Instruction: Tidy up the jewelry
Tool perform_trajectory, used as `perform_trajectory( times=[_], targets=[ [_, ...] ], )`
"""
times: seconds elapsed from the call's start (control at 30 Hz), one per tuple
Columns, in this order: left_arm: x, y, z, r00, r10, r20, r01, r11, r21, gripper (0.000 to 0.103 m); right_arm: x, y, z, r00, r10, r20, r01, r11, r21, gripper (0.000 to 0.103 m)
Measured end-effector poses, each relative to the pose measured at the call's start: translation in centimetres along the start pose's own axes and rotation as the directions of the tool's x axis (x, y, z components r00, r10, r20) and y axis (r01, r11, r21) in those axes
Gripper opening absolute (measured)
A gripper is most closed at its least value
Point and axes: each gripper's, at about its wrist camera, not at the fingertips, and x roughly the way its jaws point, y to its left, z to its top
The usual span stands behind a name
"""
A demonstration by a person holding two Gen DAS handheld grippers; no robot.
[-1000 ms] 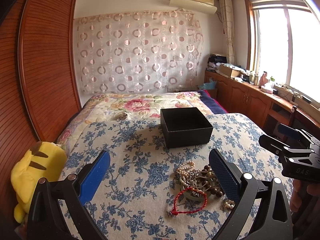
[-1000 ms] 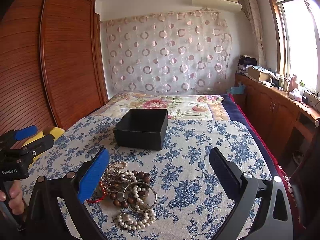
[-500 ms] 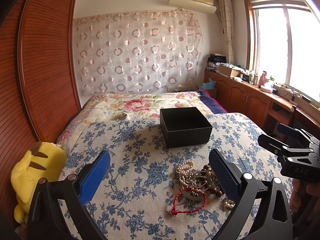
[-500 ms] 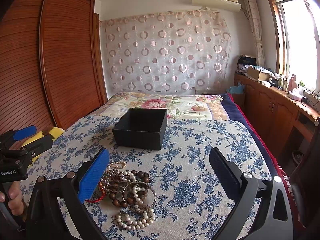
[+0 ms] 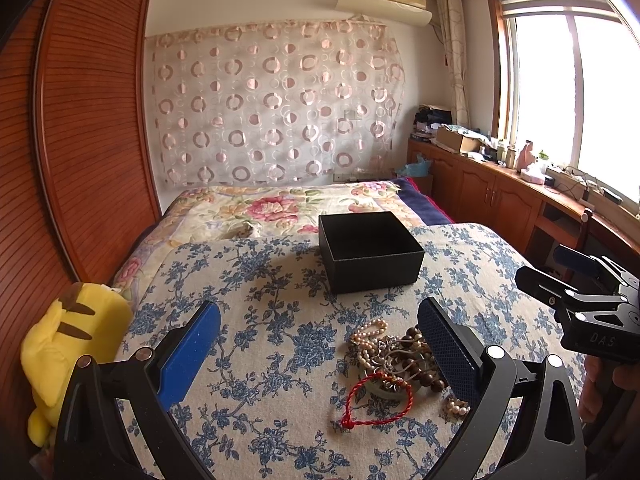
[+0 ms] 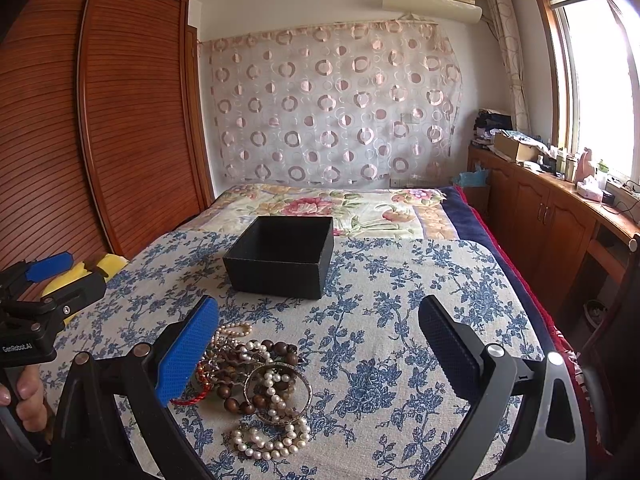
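Both hand-held grippers hover over a bed (image 5: 256, 360) covered with a cream cloth printed in blue flowers. The left hand-held gripper (image 5: 320, 352) is spread wide and holds nothing, its fingers faced with blue pads of fine mesh texture; the right hand-held gripper (image 6: 320, 350) is equally wide and empty, with the same dimpled blue pads. A tangled heap of jewelry (image 6: 256, 380) lies on the cloth, at about 4 o'clock in the left wrist view and 7 o'clock in the right one, just beside the inner finger of each gripper. It mixes round white pearl strands, dark brown wooden beads, a thin metal bangle and a looped red cord (image 5: 376, 400). Beyond the heap, toward 12 o'clock and apart from it, stands a square black box (image 5: 370, 254), open-topped, matte and slightly grainy, with nothing visible inside. A soft yellow plush (image 5: 68, 344) sits at the bed's 9 o'clock edge, against a ribbed wooden wardrobe (image 5: 80, 140).
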Motion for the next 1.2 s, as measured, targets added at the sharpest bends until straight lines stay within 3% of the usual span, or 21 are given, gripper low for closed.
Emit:
perform_trajectory(
  times=[0.43,0.7,0.87,1.1,1.2],
  targets=[
    [-0.1,-0.3,0.0,1.0,-0.009,-0.013,0.009,1.0,0.001,0.095,0.2,0.0,-0.2,1.0,0.003,-0.001,-0.003,1.0,-0.001,0.101],
    [2.1,0.5,-1.8,0.994,-0.053,-0.093,0.053,0.999,-0.004,0.095,1.5,0.2,-1.1,0.999,0.019,-0.036,-0.02,1.0,-0.012,0.101],
    [3.4,1.1,-3.4,0.984,-0.088,-0.153,0.088,0.996,-0.006,0.095,2.3,0.4,-1.8,0.997,0.044,-0.064,-0.045,0.999,-0.025,0.101],
    [5.0,1.4,-5.6,0.956,-0.173,-0.238,0.171,0.985,-0.032,0.095,3.4,0.8,-3.0,0.991,0.076,-0.112,-0.08,0.996,-0.037,0.1],
    [5.4,1.1,-6.2,0.946,-0.193,-0.261,0.193,0.981,-0.028,0.085,3.8,1.1,-3.4,0.988,0.088,-0.129,-0.094,0.995,-0.043,0.096]
  ],
)
